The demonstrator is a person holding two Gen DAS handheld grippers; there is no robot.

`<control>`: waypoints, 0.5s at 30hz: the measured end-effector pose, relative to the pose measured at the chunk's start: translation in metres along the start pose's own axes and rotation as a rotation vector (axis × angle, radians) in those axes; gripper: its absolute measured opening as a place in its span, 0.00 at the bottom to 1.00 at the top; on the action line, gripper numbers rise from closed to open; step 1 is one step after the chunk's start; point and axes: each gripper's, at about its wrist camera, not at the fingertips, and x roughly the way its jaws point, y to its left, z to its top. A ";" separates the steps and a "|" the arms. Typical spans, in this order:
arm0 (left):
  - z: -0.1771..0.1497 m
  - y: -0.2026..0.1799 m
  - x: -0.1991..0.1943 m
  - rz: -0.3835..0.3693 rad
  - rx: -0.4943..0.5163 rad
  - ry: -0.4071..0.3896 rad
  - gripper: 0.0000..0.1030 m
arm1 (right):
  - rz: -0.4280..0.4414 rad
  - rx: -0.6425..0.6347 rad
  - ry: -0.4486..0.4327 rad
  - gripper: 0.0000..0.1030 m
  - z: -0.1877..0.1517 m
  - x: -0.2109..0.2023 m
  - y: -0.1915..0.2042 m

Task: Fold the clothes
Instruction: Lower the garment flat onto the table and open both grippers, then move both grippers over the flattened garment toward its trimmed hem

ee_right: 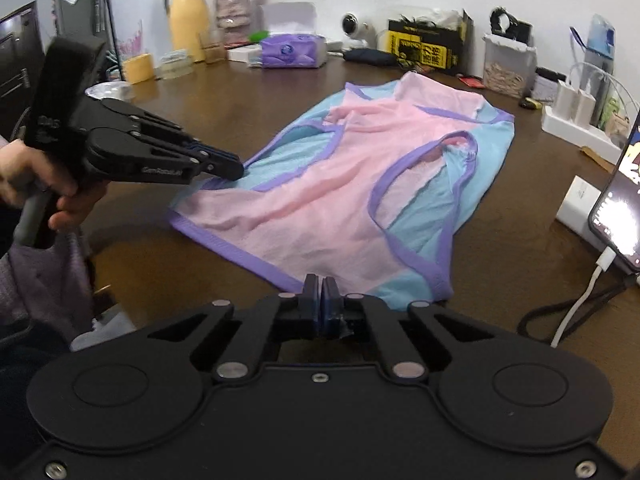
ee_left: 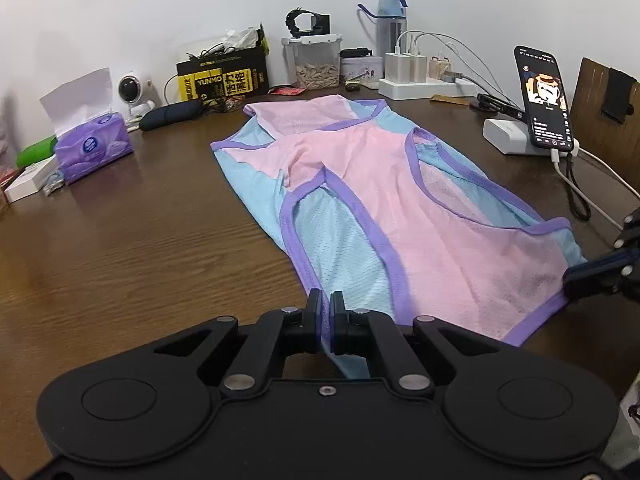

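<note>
While the pink, blue and purple-trimmed mesh vest [ee_left: 400, 200] lies flat on the brown wooden counter [ee_left: 120, 240], left tongs [ee_left: 326, 312] and right tongs [ee_right: 321, 300] each clamp its near hem.

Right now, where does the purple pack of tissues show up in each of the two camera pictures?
Left wrist view: the purple tissue pack sits at far left on the brown wooden table, left of the pink and blue mesh garment.
Right wrist view: it sits at upper centre, beyond the garment.
Shared landmark: the small white round camera beside it.
</note>
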 end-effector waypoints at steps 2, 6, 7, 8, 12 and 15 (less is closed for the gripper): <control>0.010 0.003 0.007 0.025 0.010 -0.016 0.09 | -0.028 0.015 -0.054 0.16 0.005 -0.006 -0.003; 0.032 0.003 0.031 0.051 0.074 -0.054 0.28 | -0.135 0.011 -0.059 0.27 0.015 0.016 -0.014; 0.036 0.002 0.037 0.041 0.086 -0.052 0.34 | -0.155 0.009 -0.046 0.27 0.016 0.022 -0.016; 0.042 0.001 0.043 0.034 0.102 -0.050 0.38 | -0.165 0.010 -0.033 0.27 0.016 0.028 -0.018; 0.046 -0.004 0.065 0.085 0.173 -0.041 0.53 | -0.160 0.037 -0.009 0.28 0.012 0.035 -0.023; 0.050 0.000 0.073 0.077 0.128 -0.024 0.08 | -0.166 0.036 -0.019 0.28 0.008 0.031 -0.023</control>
